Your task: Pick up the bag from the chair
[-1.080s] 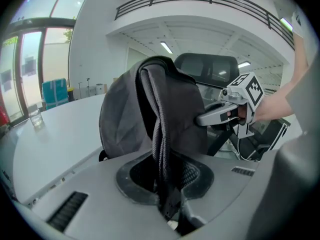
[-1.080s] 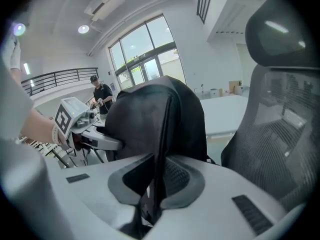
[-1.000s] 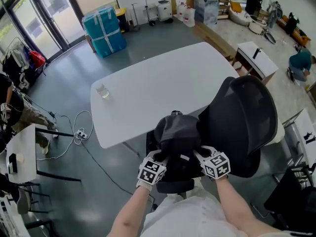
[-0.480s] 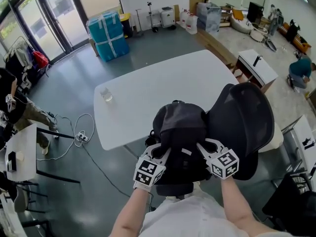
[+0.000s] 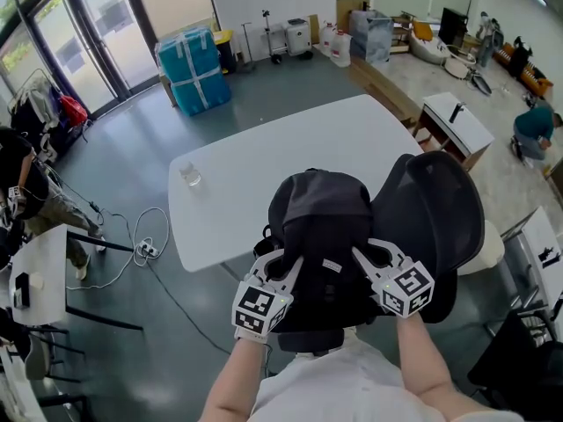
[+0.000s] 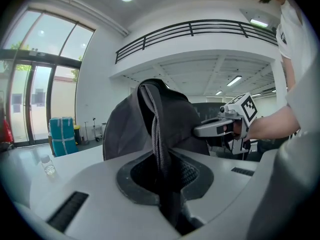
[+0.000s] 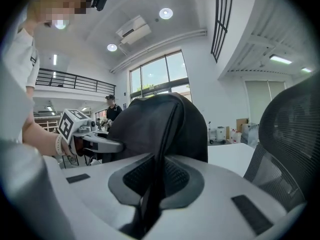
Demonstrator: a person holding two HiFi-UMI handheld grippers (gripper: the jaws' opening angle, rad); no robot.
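Note:
A dark grey backpack [image 5: 321, 236] hangs lifted between both grippers, in front of the black mesh office chair [image 5: 435, 222]. My left gripper [image 5: 283, 266] is shut on one of the bag's straps [image 6: 160, 144], which runs down between its jaws. My right gripper [image 5: 362, 260] is shut on the other strap [image 7: 162, 154]. In the left gripper view the bag [image 6: 150, 119] fills the middle and the right gripper [image 6: 220, 126] shows behind it. In the right gripper view the bag [image 7: 155, 129] rises ahead, with the left gripper [image 7: 100, 143] at its left and the chair back [image 7: 292, 139] at the right.
A white table [image 5: 290, 161] with a small clear cup [image 5: 189, 174] stands just beyond the bag. Cables [image 5: 141, 236] lie on the floor at left. A blue wrapped crate [image 5: 193, 64] stands far back. A person [image 5: 22, 183] sits at the left edge, another [image 5: 532, 121] crouches far right.
Both grippers have risen with the bag, lifting it higher off the chair seat and closer to the head camera. The bag now covers more of the table's near edge.

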